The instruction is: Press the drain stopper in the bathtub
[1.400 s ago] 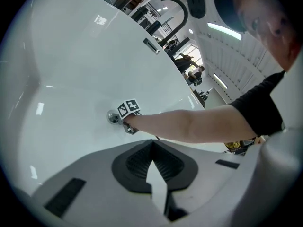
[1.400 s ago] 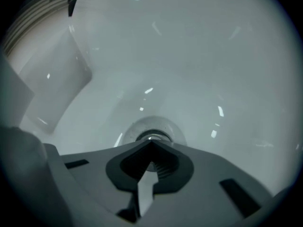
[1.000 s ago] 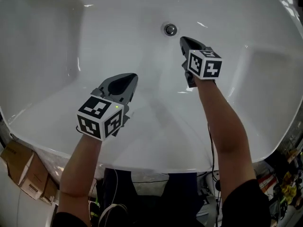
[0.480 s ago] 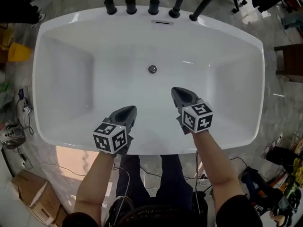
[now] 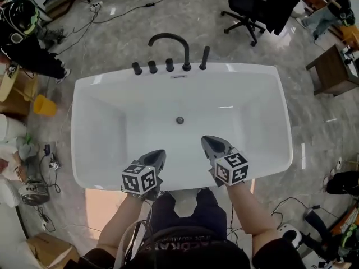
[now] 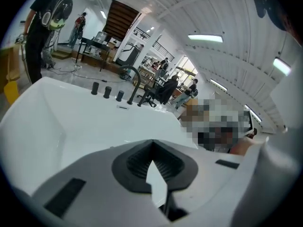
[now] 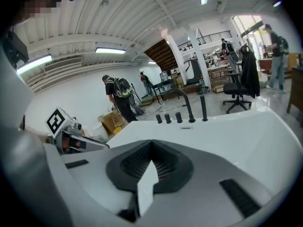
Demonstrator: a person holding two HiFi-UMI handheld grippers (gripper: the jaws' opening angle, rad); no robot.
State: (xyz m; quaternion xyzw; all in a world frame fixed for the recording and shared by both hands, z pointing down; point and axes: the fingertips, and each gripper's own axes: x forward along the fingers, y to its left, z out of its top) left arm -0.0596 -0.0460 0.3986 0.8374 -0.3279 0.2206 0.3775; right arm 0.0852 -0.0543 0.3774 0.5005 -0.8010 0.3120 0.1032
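The right gripper (image 5: pixel 212 144) has its jaws closed together on nothing and hangs over the near rim of the white rectangular bathtub (image 5: pixel 263 122). The left gripper (image 5: pixel 155 158) is likewise closed and empty. The small round metal drain stopper (image 5: pixel 180 120) lies on the tub floor, ahead of and between both grippers and apart from each.

Head view has pulled way back: bathtub (image 5: pixel 112 128) filled the frame 1 s ago, now sits whole in mid-frame w/ floor (image 5: pixel 112 27) all round. Drain stopper (image 5: pixel 180 120) went from top centre to mid-frame and looks much smaller. Right hand-held gripper (image 5: pixel 210 142) had its tip near the stopper, now well apart from it at lower centre, over the near rim. Left hand-held gripper (image 5: pixel 159 154) shifted from lower left to lower centre, also at near rim. Faucet (image 5: pixel 168 41), knobs (image 5: pixel 152 67) & office chair (image 5: pixel 247 7) newly in view at top.
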